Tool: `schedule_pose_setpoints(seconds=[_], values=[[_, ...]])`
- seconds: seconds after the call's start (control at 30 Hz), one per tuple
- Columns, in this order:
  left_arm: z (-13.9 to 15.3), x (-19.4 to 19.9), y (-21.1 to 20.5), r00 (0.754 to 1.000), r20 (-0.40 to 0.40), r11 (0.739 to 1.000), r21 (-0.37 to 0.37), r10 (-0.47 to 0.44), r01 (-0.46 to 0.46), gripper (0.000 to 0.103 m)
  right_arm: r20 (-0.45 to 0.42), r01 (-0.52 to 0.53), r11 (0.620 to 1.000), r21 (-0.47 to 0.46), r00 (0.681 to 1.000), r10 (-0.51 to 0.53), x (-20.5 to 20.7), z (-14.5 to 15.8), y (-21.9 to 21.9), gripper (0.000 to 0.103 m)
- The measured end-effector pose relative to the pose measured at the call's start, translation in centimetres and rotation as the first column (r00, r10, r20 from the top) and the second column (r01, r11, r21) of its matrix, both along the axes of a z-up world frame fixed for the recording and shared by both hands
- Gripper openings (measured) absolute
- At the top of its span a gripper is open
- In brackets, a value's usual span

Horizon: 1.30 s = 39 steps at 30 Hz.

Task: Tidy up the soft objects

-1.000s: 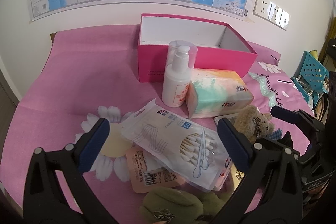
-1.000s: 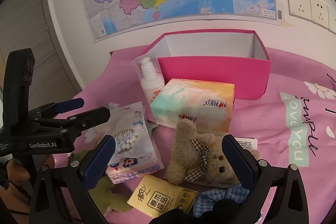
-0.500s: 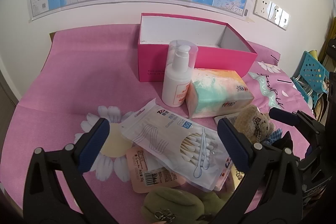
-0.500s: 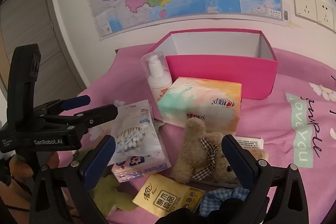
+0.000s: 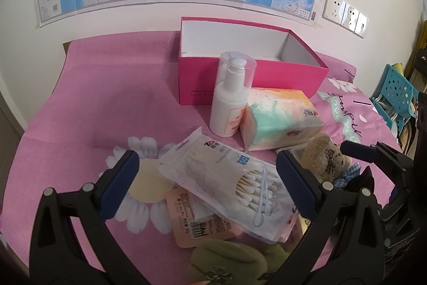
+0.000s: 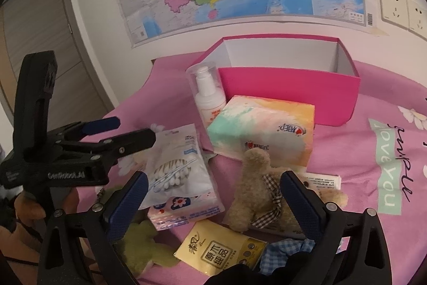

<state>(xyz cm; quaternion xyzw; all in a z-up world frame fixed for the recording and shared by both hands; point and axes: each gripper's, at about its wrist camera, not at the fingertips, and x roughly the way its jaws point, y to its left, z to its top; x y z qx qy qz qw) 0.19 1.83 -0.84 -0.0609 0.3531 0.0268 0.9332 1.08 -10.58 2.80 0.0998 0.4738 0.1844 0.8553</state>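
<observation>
1. Between the earlier frames and now the right tongs [image 6: 213,190] have eased forward and lower over the clutter, so the teddy bear [image 6: 256,194] sits larger between their tips; the left tongs [image 5: 205,179] have barely shifted.
2. Both pairs of tongs gape wide and hold nothing.
3. Nearest, under the left tongs' handles, lies a green plush toy [image 5: 226,262], partly cut off by the frame.
4. Between the left tips rests the cotton swab bag [image 5: 226,178], overlapping a peach packet [image 5: 197,221].
5. At the right tongs, the bear lies just inside the right-hand tip; a yellow tissue pack [image 6: 221,250] and blue checked cloth [image 6: 285,250] lie below the tips.
6. Beyond both tongs are the tissue pack [image 6: 261,130], then the lotion bottle [image 5: 230,103] standing upright.
7. Farthest is the pink box [image 5: 253,71], open and seemingly empty.
8. Risk, as I judge it: closing on the bear may also pinch the cloth or the card beneath; a carry toward the box could topple the bottle.
</observation>
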Motion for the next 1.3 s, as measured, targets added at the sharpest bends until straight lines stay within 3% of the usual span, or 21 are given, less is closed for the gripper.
schedule_pose_setpoints(seconds=[0.1, 0.2, 0.4, 0.8, 1.03, 1.1, 1.17, 1.23, 1.3], values=[[-0.1, 0.4, 1.2, 1.0, -0.016, 1.0, -0.012, -0.016, 0.016, 0.102, -0.013, -0.037, 0.999, 0.014, 0.999, 0.037, -0.2, 0.0, 0.5, 0.094], [-0.2, 0.9, 2.3, 0.999, -0.029, 0.999, -0.015, -0.032, 0.032, 0.102, -0.03, -0.086, 0.995, 0.058, 0.996, 0.088, -0.4, 0.0, 0.9, 0.082], [-1.6, 3.1, 4.4, 0.993, -0.091, 0.996, -0.03, -0.081, 0.079, 0.102, -0.118, -0.128, 0.984, 0.128, 0.983, 0.143, -0.9, -1.0, 1.3, 0.07], [-4.7, 5.7, 5.7, 0.957, -0.192, 0.972, -0.133, -0.218, 0.195, 0.098, -0.223, -0.064, 0.984, 0.169, 0.97, 0.101, 0.3, -3.6, 1.6, 0.07], [-5.5, 6.2, 5.6, 0.939, -0.214, 0.957, -0.177, -0.267, 0.232, 0.095, -0.176, -0.046, 0.993, 0.107, 0.982, 0.064, 0.4, -2.4, 1.6, 0.07], [-5.4, 6.2, 5.8, 0.94, -0.205, 0.954, -0.189, -0.271, 0.234, 0.095, -0.161, -0.067, 0.988, 0.137, 0.983, 0.089, 0.2, -1.6, 1.6, 0.07], [-5.3, 6.4, 6.0, 0.939, -0.201, 0.951, -0.195, -0.28, 0.241, 0.094, -0.179, -0.1, 0.965, 0.242, 0.973, 0.146, 0.2, -1.5, 1.8, 0.07], [-5.5, 6.6, 5.9, 0.936, -0.207, 0.949, -0.195, -0.286, 0.247, 0.084, -0.193, -0.142, 0.936, 0.321, 0.958, 0.212, 0.3, -1.7, 2.4, 0.069], [-5.8, 6.9, 5.8, 0.928, -0.218, 0.943, -0.209, -0.303, 0.259, 0.081, -0.234, -0.146, 0.945, 0.291, 0.947, 0.218, 0.5, -2.6, 3.2, 0.069]])
